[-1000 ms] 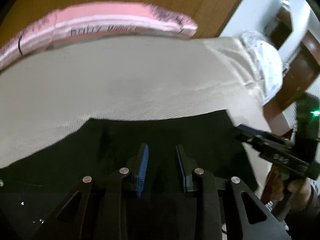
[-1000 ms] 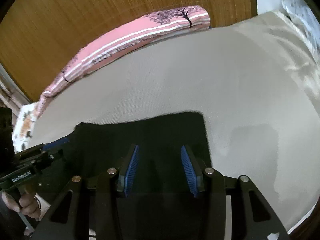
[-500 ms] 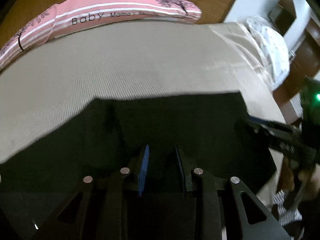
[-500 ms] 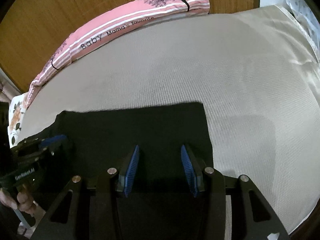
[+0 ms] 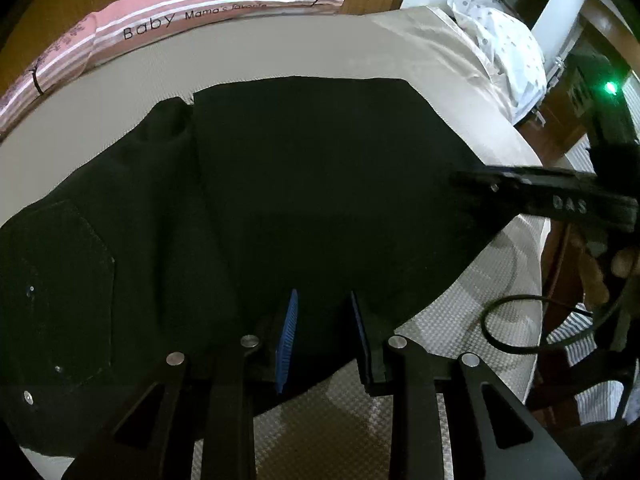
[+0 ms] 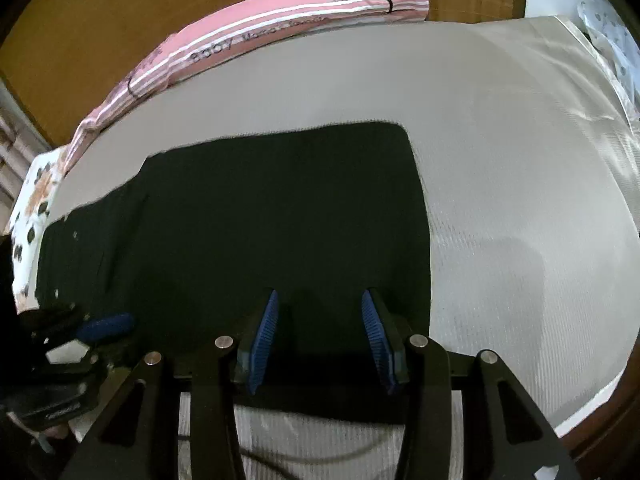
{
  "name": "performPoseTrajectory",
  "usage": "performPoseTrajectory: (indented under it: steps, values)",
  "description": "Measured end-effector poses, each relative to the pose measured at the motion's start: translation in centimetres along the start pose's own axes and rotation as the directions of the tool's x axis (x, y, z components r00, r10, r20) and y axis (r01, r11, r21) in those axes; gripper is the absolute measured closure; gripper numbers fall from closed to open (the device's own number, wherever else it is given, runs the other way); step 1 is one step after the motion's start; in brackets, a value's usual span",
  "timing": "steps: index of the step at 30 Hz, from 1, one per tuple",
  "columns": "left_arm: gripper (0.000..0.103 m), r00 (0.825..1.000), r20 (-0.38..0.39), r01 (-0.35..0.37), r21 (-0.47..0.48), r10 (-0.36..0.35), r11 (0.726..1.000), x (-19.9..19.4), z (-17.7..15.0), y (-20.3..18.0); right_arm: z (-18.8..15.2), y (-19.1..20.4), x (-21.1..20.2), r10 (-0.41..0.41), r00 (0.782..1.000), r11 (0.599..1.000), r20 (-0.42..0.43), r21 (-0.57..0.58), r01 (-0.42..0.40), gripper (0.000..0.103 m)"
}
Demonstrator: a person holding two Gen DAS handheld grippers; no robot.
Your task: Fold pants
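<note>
A wide bed with a beige woven cover (image 6: 500, 140) fills both views, backed by a brown wooden headboard (image 6: 120, 8). Along the far edge of the bed lies a long pink striped bolster printed with black trees and lettering (image 5: 192, 12), and a white dotted pillow (image 5: 504, 40) sits at one corner.

The black fabric pants (image 5: 312, 184) lie spread on the cover near the front edge of the bed, one layer folded over another, with a stitched pocket (image 5: 60, 292) showing on the lower layer at the left of the left wrist view.

The left tongs (image 5: 324, 336) stand over the near edge of the pants, blue pads a narrow gap apart with dark cloth between them; whether the pads press on it I cannot tell. The right tongs (image 6: 320, 340) stand somewhat wider over the same edge at the other end, cloth between the pads too, grip likewise unclear.
</note>
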State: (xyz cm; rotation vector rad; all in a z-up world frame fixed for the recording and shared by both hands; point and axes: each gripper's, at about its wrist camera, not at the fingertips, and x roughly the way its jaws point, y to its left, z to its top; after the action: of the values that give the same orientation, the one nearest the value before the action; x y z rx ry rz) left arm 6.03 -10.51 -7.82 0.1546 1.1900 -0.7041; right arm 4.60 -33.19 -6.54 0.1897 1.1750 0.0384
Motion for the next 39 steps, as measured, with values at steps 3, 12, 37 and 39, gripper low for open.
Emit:
performPoseTrajectory:
  steps: [3,12,37,39]
  values:
    - [0.075,1.0,0.01,0.017,-0.033,-0.016,0.999,0.1,-0.2,0.4,-0.9,0.2,0.0,-0.006,1.0,1.0,-0.01,-0.01,0.006,0.061]
    - [0.069,0.994,0.093,0.081,-0.188,-0.064,0.979,-2.9,-0.4,3.8,-1.1,0.9,0.3,-0.018,1.0,0.999,-0.007,-0.043,0.018,0.052]
    - [0.041,0.921,0.383,0.329,-0.861,0.067,0.389,-12.8,-18.2,24.0,1.9,8.5,-0.1,0.178,0.982,0.982,0.067,-0.075,-0.173,0.036]
    - [0.041,0.919,0.391,0.346,-0.86,0.051,0.376,-11.8,-18.4,24.1,1.9,8.6,0.0,0.181,0.981,0.982,0.063,-0.074,-0.176,0.036]
